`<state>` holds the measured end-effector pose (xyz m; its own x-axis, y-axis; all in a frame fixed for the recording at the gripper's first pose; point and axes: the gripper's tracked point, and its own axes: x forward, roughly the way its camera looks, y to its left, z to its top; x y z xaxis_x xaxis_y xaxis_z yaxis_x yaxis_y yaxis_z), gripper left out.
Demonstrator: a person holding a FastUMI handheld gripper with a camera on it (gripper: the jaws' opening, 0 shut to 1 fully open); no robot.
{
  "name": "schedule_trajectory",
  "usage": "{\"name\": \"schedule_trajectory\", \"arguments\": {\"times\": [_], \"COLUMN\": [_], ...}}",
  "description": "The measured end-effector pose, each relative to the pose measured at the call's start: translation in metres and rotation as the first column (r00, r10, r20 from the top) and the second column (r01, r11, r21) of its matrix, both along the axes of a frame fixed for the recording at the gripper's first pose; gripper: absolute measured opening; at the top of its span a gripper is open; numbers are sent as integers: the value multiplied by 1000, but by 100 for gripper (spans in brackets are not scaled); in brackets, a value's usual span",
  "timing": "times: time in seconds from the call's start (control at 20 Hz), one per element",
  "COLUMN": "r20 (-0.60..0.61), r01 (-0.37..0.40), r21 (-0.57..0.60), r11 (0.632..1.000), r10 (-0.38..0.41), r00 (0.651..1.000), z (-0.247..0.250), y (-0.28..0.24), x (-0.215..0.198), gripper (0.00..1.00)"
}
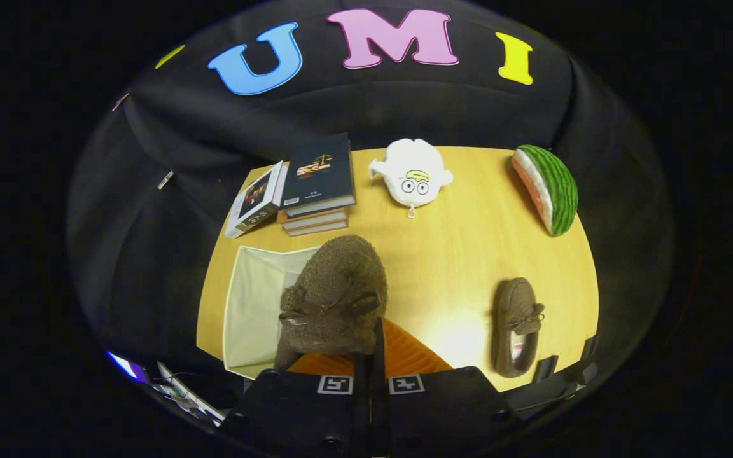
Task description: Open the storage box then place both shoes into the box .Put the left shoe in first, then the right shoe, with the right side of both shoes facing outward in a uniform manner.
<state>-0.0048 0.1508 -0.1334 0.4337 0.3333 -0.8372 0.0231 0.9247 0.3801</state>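
Note:
My gripper (371,340) is shut on a fuzzy brown shoe (335,299) with a bow. It hangs toe away from me, over the near right part of the open storage box (249,305), whose inside is cream. The two fingers stand almost together, pinching the shoe's right edge. An orange ribbed surface (408,356) shows right beside the fingers, under the shoe; whether it is the sole I cannot tell. The second brown shoe (518,324) lies flat on the wooden table (455,254) well to the right, opening toward me.
Beyond the box a stack of books (315,184) has a white box (255,200) leaning against it. A white plush toy (411,172) lies at the table's back, and a watermelon-slice toy (548,187) sits at the far right corner.

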Motion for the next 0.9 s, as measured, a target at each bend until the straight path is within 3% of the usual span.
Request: {"name": "schedule_trajectory", "arguments": {"times": [0.35, 0.6, 0.9], "r20": [-81, -153, -154], "r01": [-90, -114, -158], "r21": [30, 6, -5], "r11": [996, 993, 987], "r10": [92, 114, 156], "r00": [992, 982, 976], "z": [-18, -57, -78], "y": [107, 143, 170], "x": [4, 0, 7], "gripper": [6, 7, 7]}}
